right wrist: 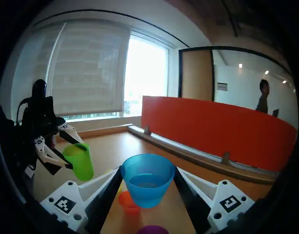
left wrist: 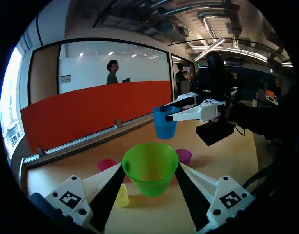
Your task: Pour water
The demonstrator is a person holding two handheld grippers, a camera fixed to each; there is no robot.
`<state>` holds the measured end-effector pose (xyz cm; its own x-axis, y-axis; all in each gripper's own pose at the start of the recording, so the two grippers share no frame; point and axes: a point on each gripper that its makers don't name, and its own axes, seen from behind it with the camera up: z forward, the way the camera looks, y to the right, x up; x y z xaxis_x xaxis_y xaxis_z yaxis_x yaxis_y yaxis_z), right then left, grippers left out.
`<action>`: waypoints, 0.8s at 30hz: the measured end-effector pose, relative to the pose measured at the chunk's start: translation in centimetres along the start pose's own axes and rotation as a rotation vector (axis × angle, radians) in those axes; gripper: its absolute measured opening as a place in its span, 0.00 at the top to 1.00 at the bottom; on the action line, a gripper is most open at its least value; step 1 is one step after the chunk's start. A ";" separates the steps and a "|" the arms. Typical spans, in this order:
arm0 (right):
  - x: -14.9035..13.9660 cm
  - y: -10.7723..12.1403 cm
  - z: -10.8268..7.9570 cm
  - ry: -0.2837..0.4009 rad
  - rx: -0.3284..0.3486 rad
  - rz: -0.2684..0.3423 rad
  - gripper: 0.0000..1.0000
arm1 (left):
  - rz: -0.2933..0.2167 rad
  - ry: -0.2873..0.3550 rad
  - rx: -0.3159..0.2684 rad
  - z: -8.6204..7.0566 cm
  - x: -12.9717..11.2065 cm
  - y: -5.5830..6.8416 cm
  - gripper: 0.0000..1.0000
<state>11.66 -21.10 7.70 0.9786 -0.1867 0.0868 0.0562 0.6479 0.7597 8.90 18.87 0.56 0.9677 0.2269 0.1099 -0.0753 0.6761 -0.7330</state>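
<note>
The pink cup point(left wrist: 106, 163) and yellow cup point(left wrist: 122, 195) were partly hidden behind the left tool's point(left wrist: 149, 165) finger, and the purple cup point(left wrist: 184, 156) sat half behind the green cup point(left wrist: 150, 175). In the right gripper view an orange cup point(right wrist: 129, 202) was partly covered by the blue cup point(right wrist: 147, 183). Whether the green cup held anything was hard to make out.

The left tool was clamped on the green cup, both fingers pressing its sides. The cup stood upright, mouth up, low over the worktop point(left wrist: 212, 156). The right tool point(right wrist: 147, 171) gripped the blue cup the same way, long axis vertical and mouth up, with water visible inside. In the left gripper view it hung above and beyond the green cup, apart from it.
</note>
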 end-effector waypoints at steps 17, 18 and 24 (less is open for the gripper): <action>0.0 -0.3 0.0 0.022 0.005 0.015 0.07 | 0.001 0.024 0.007 -0.3 0.7 0.0 0.13; 0.0 -0.3 0.0 0.022 0.004 0.014 0.07 | 0.002 0.026 0.007 -0.2 0.8 0.0 0.13; 0.4 -0.4 -0.2 0.033 0.004 0.017 0.07 | -0.003 0.039 0.007 -0.1 1.3 0.2 0.13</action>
<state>12.10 -21.31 7.35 0.9853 -0.1517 0.0784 0.0392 0.6477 0.7609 10.21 19.18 0.50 0.9766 0.1972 0.0858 -0.0736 0.6815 -0.7281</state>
